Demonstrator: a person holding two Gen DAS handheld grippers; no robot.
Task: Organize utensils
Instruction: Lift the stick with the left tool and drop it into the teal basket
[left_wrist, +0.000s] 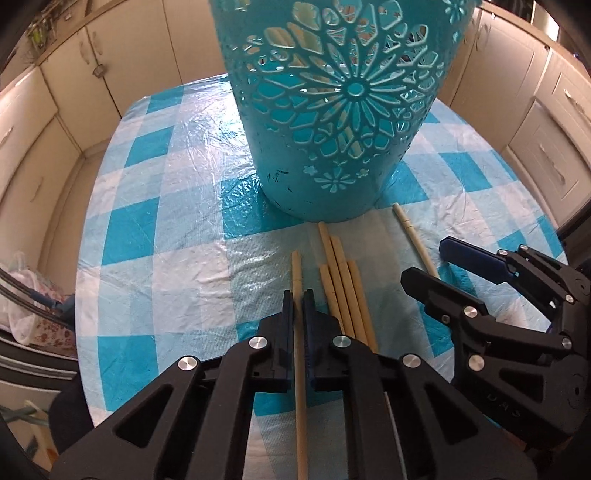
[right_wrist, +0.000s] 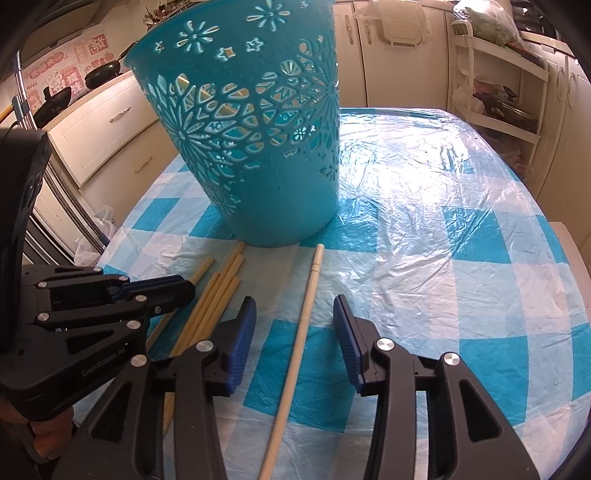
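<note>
Our left claw (left_wrist: 297, 295) is clamped on a single chopstick (left_wrist: 298, 350), which runs lengthwise between its jaws and sticks out ahead of the tips. We grip it near the middle, probably so it will stay balanced when lifted. Just to the right of that claw lies a bundle of four chopsticks (left_wrist: 345, 291), side by side on the checked worktop (left_wrist: 155, 236). Their far ends point at the foot of the teal basket (left_wrist: 332, 122), which stands straight ahead of both claws and looks like the place the sticks belong.

Our right claw (right_wrist: 295, 314) stands open, its blue pads (right_wrist: 243, 334) on either side of another chopstick (right_wrist: 295, 354) but not touching it. This stick lies apart from the bundle, so it can be taken without disturbing the others. We judge that closing here, then carrying both sticks up over the basket rim, comes next.
</note>
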